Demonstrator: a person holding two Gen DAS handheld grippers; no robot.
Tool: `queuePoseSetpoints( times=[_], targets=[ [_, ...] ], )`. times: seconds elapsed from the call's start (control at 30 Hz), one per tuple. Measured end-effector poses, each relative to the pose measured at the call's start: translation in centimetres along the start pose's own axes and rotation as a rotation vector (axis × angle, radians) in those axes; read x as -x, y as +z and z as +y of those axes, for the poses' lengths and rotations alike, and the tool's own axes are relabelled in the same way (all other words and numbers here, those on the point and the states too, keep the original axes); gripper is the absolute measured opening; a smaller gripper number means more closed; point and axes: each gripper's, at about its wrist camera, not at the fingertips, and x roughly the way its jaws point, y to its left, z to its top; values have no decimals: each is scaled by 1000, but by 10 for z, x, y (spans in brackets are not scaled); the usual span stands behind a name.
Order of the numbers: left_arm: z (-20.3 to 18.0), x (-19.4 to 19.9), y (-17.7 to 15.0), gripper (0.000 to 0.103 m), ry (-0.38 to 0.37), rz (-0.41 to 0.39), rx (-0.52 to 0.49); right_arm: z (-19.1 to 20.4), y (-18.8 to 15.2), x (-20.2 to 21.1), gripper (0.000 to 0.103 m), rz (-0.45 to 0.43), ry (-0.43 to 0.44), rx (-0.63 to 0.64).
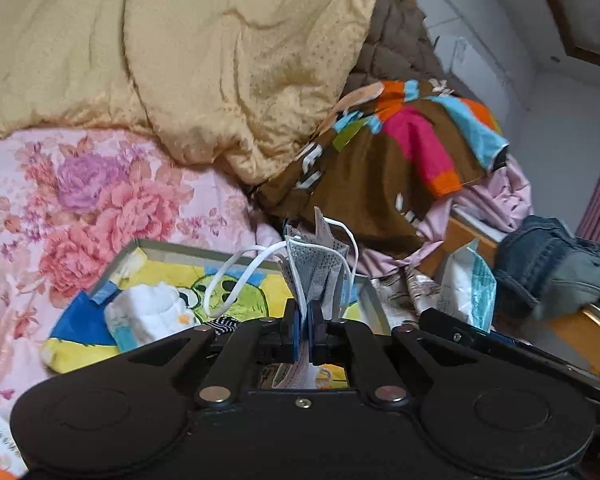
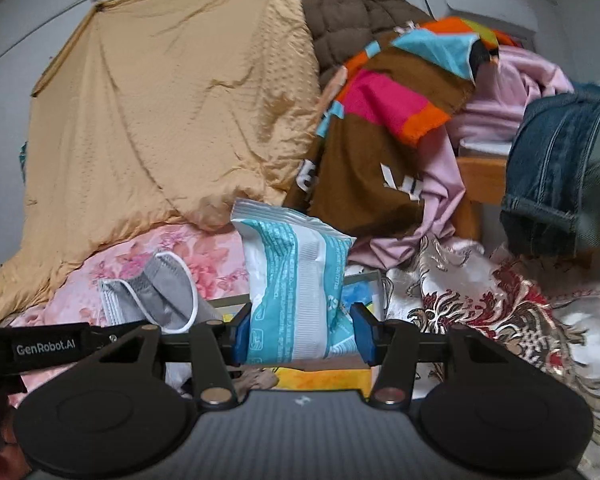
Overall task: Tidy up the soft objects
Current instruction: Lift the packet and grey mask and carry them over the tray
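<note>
We hold two soft things above a cluttered bed. Our left gripper has its jaws pressed fully together on a grey face mask, a pleated, finely dotted cloth that stands up crumpled from the blue pads, its white elastic loops curling out to the left. Our right gripper stands about half open, its pads clamped on both sides of a puffy tissue pack in crinkly white and teal plastic film, held upright.

Just below both grippers lies a shallow box with a grey rim and a bright yellow cartoon print, resting on the pink floral bedsheet; white padded items already lie in its left part.

Behind rises a bulky, glossy golden quilt. To the right a heap of brown, pink and orange patterned fabric and folded blue jeans crowd the bed's wooden edge, leaving little room there.
</note>
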Motion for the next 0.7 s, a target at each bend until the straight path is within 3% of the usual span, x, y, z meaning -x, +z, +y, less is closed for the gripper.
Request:
queuePoseSetpoints(
  times=[0.27,0.43,0.7],
  targets=[
    [-2,-44,-1,3,20,85,50,-5,-11,-36,54,142,-30,22],
    [3,-58,-10,3,40,156,120,-10,-17,-42,54,186,-36,8],
    [4,-65,-8,7,100,208,139,-14,-22,-45,55,230,-43,-9]
  ],
)
